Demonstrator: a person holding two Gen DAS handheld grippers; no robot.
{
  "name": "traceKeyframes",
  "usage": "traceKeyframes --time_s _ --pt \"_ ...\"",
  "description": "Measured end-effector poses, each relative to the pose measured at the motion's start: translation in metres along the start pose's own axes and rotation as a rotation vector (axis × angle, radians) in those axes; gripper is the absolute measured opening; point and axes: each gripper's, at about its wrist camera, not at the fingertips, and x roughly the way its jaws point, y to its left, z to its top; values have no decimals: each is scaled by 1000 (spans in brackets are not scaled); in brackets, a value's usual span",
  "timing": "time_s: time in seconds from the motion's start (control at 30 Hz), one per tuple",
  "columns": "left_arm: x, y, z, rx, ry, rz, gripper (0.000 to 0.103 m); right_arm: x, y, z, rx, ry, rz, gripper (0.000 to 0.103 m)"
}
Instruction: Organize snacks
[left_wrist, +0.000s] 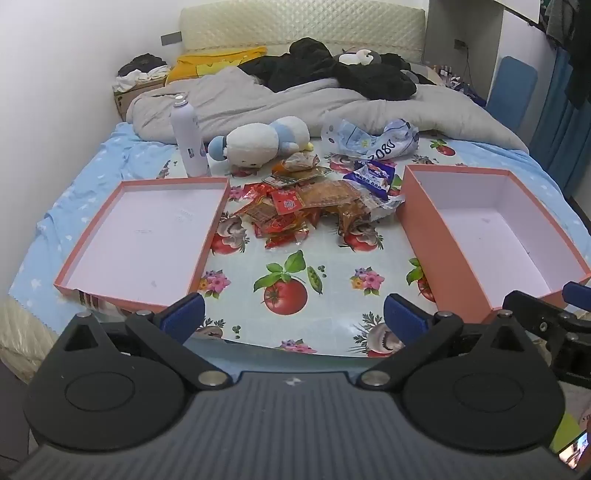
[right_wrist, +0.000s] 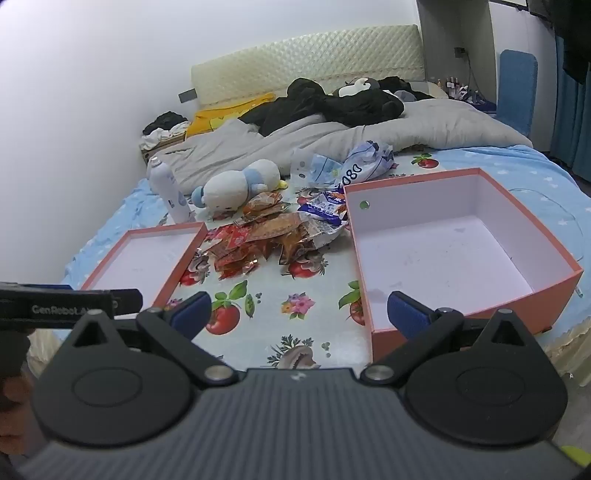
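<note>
Sorting: not begun; your shallow pink lid (left_wrist: 140, 236) and deep pink box (left_wrist: 495, 236) hold nothing.
Snack packets (left_wrist: 306, 206): heaped between them at twelve o'clock on the tomato-print cloth (left_wrist: 288, 291).
Left gripper (left_wrist: 293, 317): released, nothing between its jaws.
Right gripper (right_wrist: 299, 314): likewise released.
Right view only: a green dot (right_wrist: 364, 205) on the box's wall.
</note>
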Motion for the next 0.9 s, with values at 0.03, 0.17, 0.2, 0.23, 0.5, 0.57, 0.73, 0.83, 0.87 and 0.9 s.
traceKeyframes --time_s 0.03,0.17,0.2,0.23,0.5,0.57,0.73,0.83,0.87,0.9 --pt "0 0 0 1 1 4 103 0 0 0 -2 2 -2 103" --pt "0 4 -2 -8 4 4 103 1 1 -4 13 8 4 103" --pt "-1 4 -2 -8 3 4 103 2 2 -3 12 8 1 103" --pt "-2 4 -2 -6 1 4 103 3 3 -3 10 14 -2 103" --pt "2 2 1 -6 3 2 103 2 4 -3 0 12 0 103" --pt "1 0 1 -8 -1 -1 103 3 4 -4 3 14 -2 103" --pt "0 4 2 -11 0 -8 103 2 4 -5 11 13 -8 103" --pt "2 3 1 -14 7 -11 103 3 4 -5 17 14 -14 103" --pt "3 3 1 -17 10 -12 103 2 3 -6 21 13 -16 103" --pt "2 4 0 -20 10 -16 103 2 2 -6 24 12 -16 103"
